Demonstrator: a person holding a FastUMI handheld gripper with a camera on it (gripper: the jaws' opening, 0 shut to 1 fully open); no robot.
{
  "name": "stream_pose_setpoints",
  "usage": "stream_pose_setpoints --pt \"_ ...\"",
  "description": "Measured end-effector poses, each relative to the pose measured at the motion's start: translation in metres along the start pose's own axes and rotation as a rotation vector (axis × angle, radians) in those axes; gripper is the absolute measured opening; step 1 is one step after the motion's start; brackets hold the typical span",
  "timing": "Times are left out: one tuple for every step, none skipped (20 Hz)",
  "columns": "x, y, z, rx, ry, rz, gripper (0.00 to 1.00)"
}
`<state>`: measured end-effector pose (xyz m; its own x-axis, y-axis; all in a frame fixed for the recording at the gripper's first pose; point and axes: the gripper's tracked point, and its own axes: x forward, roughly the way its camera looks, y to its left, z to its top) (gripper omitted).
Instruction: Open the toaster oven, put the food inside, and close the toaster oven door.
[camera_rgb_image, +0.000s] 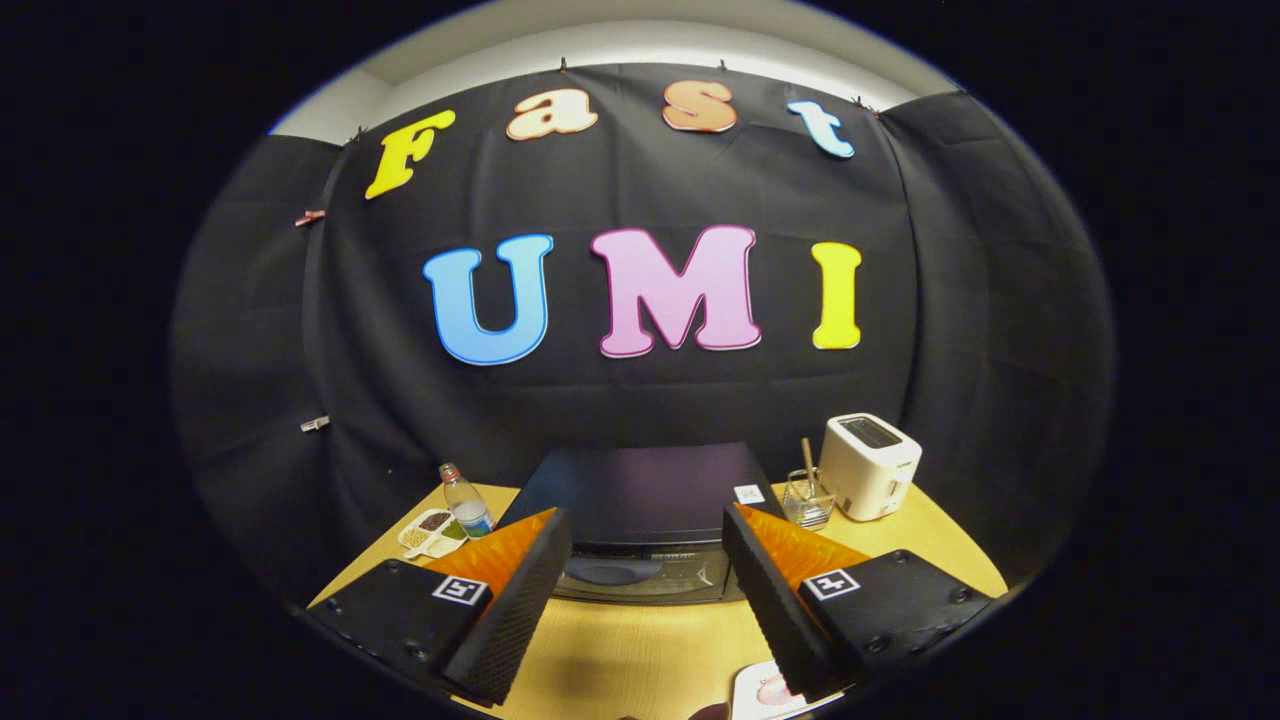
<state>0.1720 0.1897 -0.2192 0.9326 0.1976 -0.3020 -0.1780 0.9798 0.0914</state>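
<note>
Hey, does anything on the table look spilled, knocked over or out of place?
Nothing stands out. The black toaster oven sits square with its door shut, the clear plastic bottle and white pop-up toaster stand upright, and the open gripper holds nothing.

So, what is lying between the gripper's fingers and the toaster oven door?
Nothing: in the gripper view, bare wooden table runs from the open gripper to the toaster oven, whose door is shut just beyond the fingertips.

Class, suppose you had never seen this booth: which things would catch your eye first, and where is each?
The dark toaster oven sits just ahead of the open claw, its door closed. A white toaster stands to the oven's right beside a glass holder. A bottle and snack tray lie to its left.
</note>
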Motion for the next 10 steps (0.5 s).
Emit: stream_pose_setpoints --pt "0.016 0.006 -0.014 -0.012 0.027 0.004 0.98" --pt "0.03 0.011 -0.027 -0.023 0.051 0.008 0.98" --pt "0.045 0.017 -0.039 -0.033 0.074 0.015 0.99" --pt "0.06 0.02 -0.052 -0.041 0.101 0.01 0.99" --pt "0.072 0.022 -0.065 -0.046 0.129 0.006 0.98" --pt "0.083 0.023 -0.075 -0.045 0.147 -0.003 0.98" --pt "0.093 0.023 -0.084 -0.038 0.165 -0.011 0.99" --pt "0.1 0.024 -0.093 -0.029 0.181 -0.019 0.99" --pt "0.106 0.022 -0.101 -0.023 0.2 -0.03 0.99" --pt "0.11 0.021 -0.109 -0.02 0.216 -0.039 0.98"
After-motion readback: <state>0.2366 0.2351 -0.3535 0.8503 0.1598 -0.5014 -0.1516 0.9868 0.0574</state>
